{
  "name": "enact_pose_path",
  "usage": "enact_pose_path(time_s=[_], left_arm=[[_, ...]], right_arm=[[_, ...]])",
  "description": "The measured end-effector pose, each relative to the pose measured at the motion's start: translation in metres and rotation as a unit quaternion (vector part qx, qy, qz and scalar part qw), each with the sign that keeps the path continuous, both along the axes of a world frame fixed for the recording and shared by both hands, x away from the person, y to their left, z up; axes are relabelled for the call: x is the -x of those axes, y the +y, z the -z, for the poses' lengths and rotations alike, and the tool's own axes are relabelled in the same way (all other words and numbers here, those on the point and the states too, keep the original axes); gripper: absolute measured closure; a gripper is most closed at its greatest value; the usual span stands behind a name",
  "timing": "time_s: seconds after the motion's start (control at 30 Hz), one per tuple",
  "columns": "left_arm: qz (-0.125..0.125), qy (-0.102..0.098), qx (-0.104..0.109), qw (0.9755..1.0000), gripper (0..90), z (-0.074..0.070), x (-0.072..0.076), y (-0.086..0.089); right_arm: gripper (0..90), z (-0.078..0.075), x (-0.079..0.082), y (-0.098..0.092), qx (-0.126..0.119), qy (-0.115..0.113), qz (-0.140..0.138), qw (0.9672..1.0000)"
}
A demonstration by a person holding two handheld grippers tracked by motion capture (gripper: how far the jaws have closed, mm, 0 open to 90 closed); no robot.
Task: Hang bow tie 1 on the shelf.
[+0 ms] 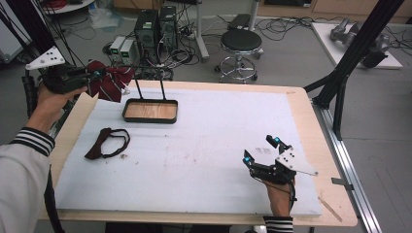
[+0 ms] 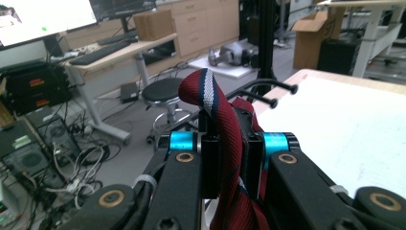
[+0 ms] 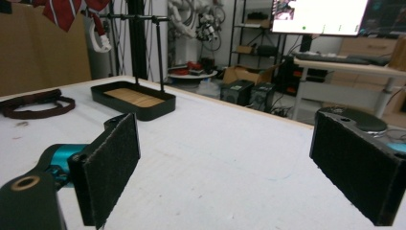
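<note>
Left gripper [image 1: 92,75] clamping a red striped tie [image 1: 111,81], holding it raised off the table's far left corner, just left of the rack's black tray [image 1: 150,110]. Right gripper [image 1: 263,148] resting near right on the white mat [image 1: 204,145], jaws standing wide apart, gripping nothing.

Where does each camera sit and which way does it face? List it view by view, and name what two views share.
High view: above the table, looking down; forearms, left gripper, right gripper.
Left gripper view: on the left gripper, facing the stand; fingers shut on the striped tie.
Right gripper view: low, facing the tray; fingers open.
Shared: high and right views show the dark strap.
</note>
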State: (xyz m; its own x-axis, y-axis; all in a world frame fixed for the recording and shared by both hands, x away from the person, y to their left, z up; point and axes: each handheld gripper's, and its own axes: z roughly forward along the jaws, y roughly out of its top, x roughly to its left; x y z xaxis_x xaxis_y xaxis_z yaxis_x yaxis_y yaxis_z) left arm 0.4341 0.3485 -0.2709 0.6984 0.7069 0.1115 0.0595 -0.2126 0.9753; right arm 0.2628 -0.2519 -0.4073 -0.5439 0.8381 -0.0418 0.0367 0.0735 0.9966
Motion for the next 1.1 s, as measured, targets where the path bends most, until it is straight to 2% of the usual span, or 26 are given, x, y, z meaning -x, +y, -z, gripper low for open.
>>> enact_pose_path(time_s=[0.2,0.33,0.37,0.6,0.73,0.93,1.0,1.1], left_arm=[[-0.011,0.014,0.008,0.9998,82.9,0.006,-0.009,0.003],[-0.022,0.017,0.0,0.9996,82.8,0.007,-0.013,0.0],[-0.024,0.019,-0.008,0.9995,82.8,0.007,-0.016,-0.002],[-0.034,0.025,-0.01,0.9991,82.8,0.007,-0.027,-0.007],[-0.044,0.028,-0.009,0.9986,82.8,0.008,-0.033,-0.007],[-0.063,0.028,-0.003,0.9976,82.9,0.01,-0.038,-0.006],[-0.074,0.032,0.003,0.9967,82.9,0.013,-0.041,-0.005],[-0.09,0.029,0.0,0.9955,82.9,0.014,-0.043,-0.007]], right_arm=[[9.3,0.007,0.002,0.0,-0.01,-0.012,0.012,0.9998],[9.3,0.011,0.002,0.001,-0.013,-0.026,0.018,0.9994],[9.3,0.013,0.002,0.001,-0.016,-0.027,0.018,0.9993],[9.3,0.024,0.0,0.0,-0.018,-0.021,0.03,0.9992],[9.3,0.025,-0.001,0.002,-0.016,-0.028,0.033,0.999],[9.3,0.026,-0.004,0.003,-0.011,-0.028,0.036,0.9989],[9.3,0.027,-0.005,0.003,-0.008,-0.031,0.038,0.9988],[9.3,0.029,-0.005,0.003,-0.01,-0.03,0.043,0.9986]])
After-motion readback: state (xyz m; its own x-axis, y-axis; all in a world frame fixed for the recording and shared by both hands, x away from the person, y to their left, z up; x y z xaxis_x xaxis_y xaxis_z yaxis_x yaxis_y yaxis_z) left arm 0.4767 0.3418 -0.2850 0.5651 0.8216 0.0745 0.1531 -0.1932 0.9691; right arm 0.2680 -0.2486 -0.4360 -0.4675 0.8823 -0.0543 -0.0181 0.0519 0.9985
